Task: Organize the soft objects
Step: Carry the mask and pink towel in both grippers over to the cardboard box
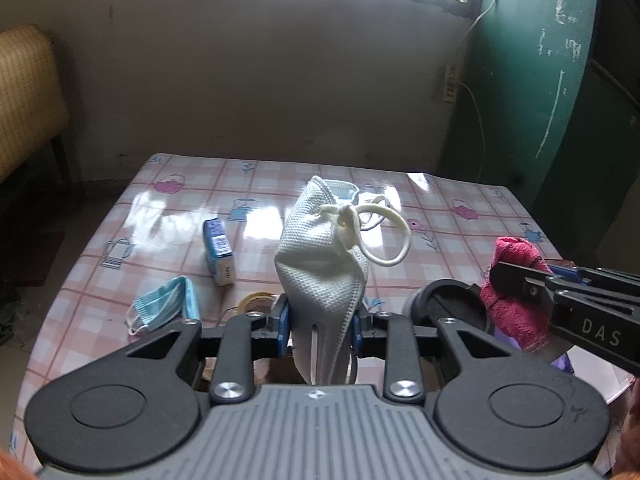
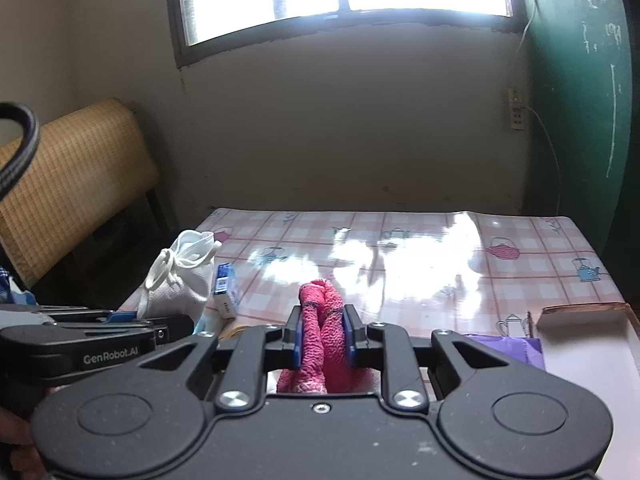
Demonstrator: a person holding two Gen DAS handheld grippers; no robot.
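Observation:
My left gripper (image 1: 322, 322) is shut on a white respirator mask (image 1: 320, 256) with cream ear loops and holds it upright above the table; the mask also shows in the right wrist view (image 2: 180, 280). My right gripper (image 2: 323, 334) is shut on a pink knitted cloth (image 2: 322, 320), held above the table's near edge; the cloth also shows at the right of the left wrist view (image 1: 516, 292). A blue surgical mask (image 1: 168, 304) lies on the table at the left. The two grippers are side by side.
The table has a pink checked cloth (image 1: 180, 208). A small blue and white box (image 1: 218, 252) lies left of centre, with a tape roll (image 1: 256, 300) near it. A dark round lid (image 1: 448, 304), a purple item (image 2: 508, 348) and a cardboard box (image 2: 592, 344) sit at the right.

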